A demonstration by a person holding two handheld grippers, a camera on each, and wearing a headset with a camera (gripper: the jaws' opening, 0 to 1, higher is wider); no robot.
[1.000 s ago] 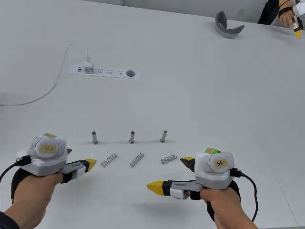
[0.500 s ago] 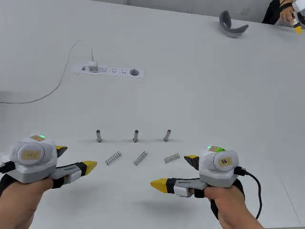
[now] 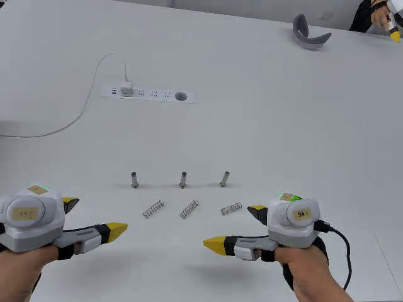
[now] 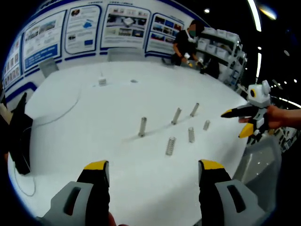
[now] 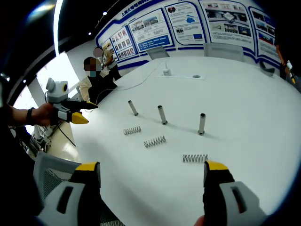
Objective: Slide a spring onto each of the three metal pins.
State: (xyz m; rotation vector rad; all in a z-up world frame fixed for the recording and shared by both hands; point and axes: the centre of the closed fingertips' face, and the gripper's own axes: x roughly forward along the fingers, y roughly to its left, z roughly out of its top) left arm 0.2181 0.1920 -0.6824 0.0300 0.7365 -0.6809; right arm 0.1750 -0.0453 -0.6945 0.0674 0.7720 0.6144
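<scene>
A broad white tabletop [image 3: 283,138] stretches away from the person, and the gripper views show a wall of blue-and-white posters [image 5: 188,19] behind it. Far back on the table lies a long white power strip [image 3: 148,95] with a plug in it, and a thin white cable [image 3: 82,110] trails off to the left. A curved grey band [image 3: 310,31] rests near the far edge.

Near the person, three short grey metal pins stand upright in a row: the left pin [image 3: 135,180], the middle pin [image 3: 183,180] and the right pin [image 3: 225,178], all bare. Three small coiled wire springs lie flat just in front of them, one near each pin but apart from it. These are the left spring [image 3: 153,209], the middle spring [image 3: 189,209] and the right spring [image 3: 232,208], each at a slant.

The left gripper [image 3: 94,214], white-bodied with yellow-tipped black fingers, hangs above the table to the left of the springs. Its jaws are spread wide and hold nothing. The right gripper [image 3: 233,226] — same build — hangs to the right, near the right spring without touching it, its jaws also spread wide and empty. The two grippers point inward toward each other.
</scene>
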